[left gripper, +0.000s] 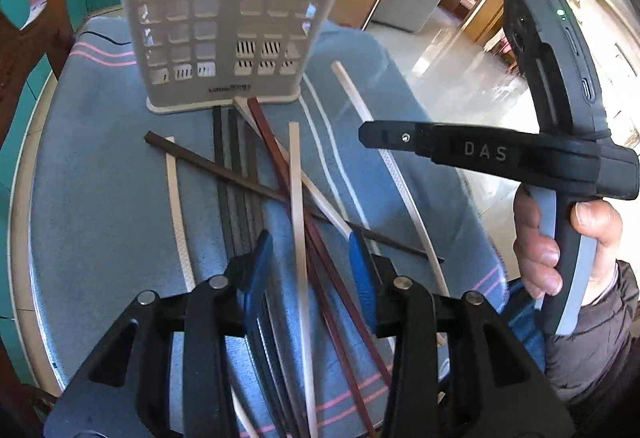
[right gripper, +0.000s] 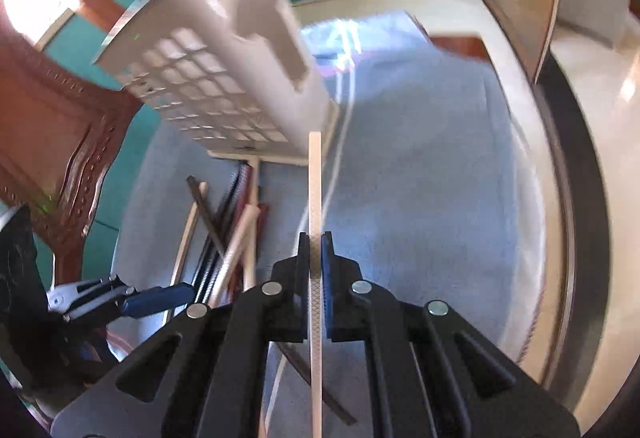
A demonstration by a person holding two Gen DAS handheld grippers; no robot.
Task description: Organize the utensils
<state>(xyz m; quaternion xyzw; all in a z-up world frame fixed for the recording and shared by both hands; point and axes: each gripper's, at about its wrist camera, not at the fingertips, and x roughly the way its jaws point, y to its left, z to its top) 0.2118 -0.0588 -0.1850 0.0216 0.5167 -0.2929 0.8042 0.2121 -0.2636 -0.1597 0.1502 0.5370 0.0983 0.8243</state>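
**Ana:** Chopsticks (left gripper: 256, 174) lie crossed in a heap on the blue cloth (left gripper: 100, 166), mid-table, just in front of the white holder (left gripper: 224, 26), which stands toward the far edge. Pale, dark and reddish ones overlap each other.

**Ben:** How would they handle?

**Ana:** Light, thin and stiff, I'd judge, and smooth enough to swivel or slip in a pinch. Best taken near the middle or a little toward the thick end, so they don't pivot. Lifting one from under another may drag its neighbours.

**Ben:** And the right gripper (right gripper: 316, 250)?

**Ana:** Its jaws are clamped on one pale stick (right gripper: 315, 198), which runs straight out between the pads, tip pointing toward the holder's base. It is gripped well along its length, with more stick trailing back under the gripper.

**Ben:** The left gripper (left gripper: 310, 262)?

**Ana:** Jaws apart, holding nothing I can see. It hangs over the near end of the heap; another pale stick (left gripper: 298, 206) runs up between the blue pads without either one pressing on it.

**Ben:** So the next thing is the holder's top?

**Ana:** Likely. Its open top sits high, so the held stick would need tipping upright first.
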